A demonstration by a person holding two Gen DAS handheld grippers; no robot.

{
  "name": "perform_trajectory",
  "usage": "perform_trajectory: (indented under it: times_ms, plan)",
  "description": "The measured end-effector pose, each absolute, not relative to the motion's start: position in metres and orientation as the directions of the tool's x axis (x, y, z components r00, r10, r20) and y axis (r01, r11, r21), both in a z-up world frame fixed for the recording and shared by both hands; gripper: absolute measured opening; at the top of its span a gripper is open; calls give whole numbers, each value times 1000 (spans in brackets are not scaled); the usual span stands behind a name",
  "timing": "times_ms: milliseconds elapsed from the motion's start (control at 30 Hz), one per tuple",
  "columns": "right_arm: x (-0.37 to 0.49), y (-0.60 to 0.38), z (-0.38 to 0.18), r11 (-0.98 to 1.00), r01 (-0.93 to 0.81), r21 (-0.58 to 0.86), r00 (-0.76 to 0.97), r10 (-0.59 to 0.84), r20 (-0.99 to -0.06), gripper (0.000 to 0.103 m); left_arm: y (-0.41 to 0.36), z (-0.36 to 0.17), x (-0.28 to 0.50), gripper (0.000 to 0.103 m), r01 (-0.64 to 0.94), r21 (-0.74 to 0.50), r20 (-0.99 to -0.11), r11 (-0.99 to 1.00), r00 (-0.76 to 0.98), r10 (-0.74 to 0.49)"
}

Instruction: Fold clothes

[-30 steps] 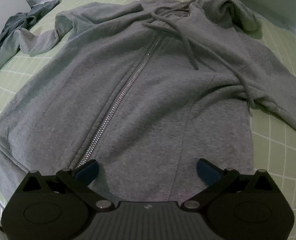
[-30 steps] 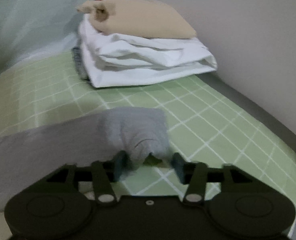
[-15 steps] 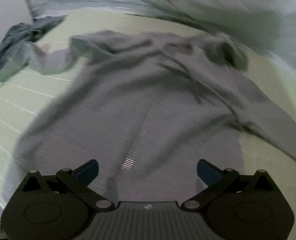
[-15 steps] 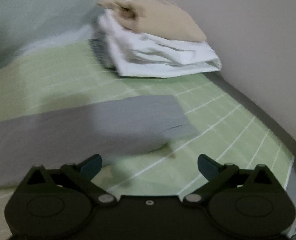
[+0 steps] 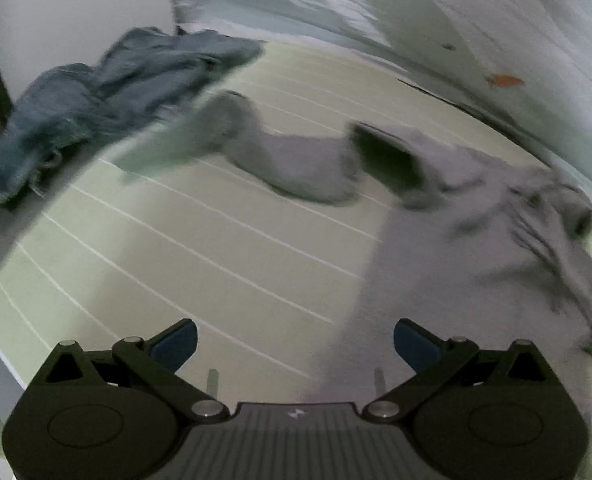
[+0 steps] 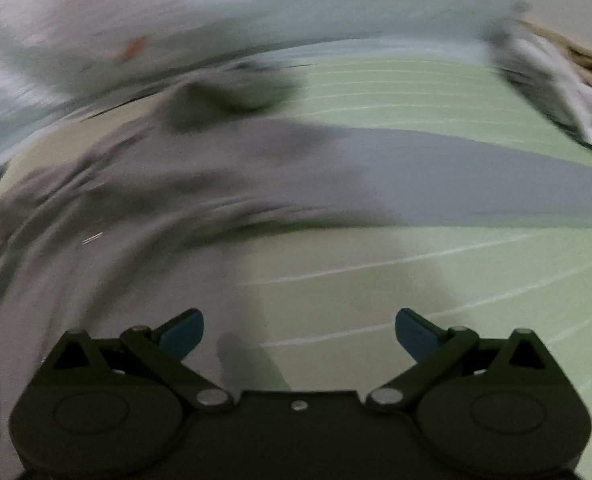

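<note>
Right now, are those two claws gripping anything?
Left claw: open, holding nothing.
Right claw: open, holding nothing.

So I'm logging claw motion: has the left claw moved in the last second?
Yes. The left claw swung left: the grey hoodie now sits at right, and the denim pile looms larger.

hoodie (image 5: 476,240) on bed (image 5: 199,264), jeans (image 5: 95,96) far left
</note>
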State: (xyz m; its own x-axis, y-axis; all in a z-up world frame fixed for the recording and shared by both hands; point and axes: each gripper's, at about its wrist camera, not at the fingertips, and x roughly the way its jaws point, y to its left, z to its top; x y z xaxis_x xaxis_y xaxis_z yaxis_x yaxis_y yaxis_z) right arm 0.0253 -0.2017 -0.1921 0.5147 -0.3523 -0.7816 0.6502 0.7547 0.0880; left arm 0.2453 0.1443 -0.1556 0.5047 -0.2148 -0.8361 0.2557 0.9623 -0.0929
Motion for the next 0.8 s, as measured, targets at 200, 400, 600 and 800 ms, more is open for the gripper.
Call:
perform_trajectory:
  times_ms: [200,400,600,800]
  plan:
    - [64,-148,-208,728,684,57,479,-389,-787,103,210,-161,317,103,176,-200,-826,964,499,-262]
    - [72,-126,-219,646,764,6,435,-508,-744,103,234,-162,374,103,186,-201,-814,962,514,-269]
    - [73,-115,-226,606,796,1,431,-565,-703,103,230,-180,416,103,238,-57,-847,970,502,-173]
    - [78,-111,-228,551,835,-2,403,-613,-679,103,218,-194,438,103,288,27,-857,957,499,-126]
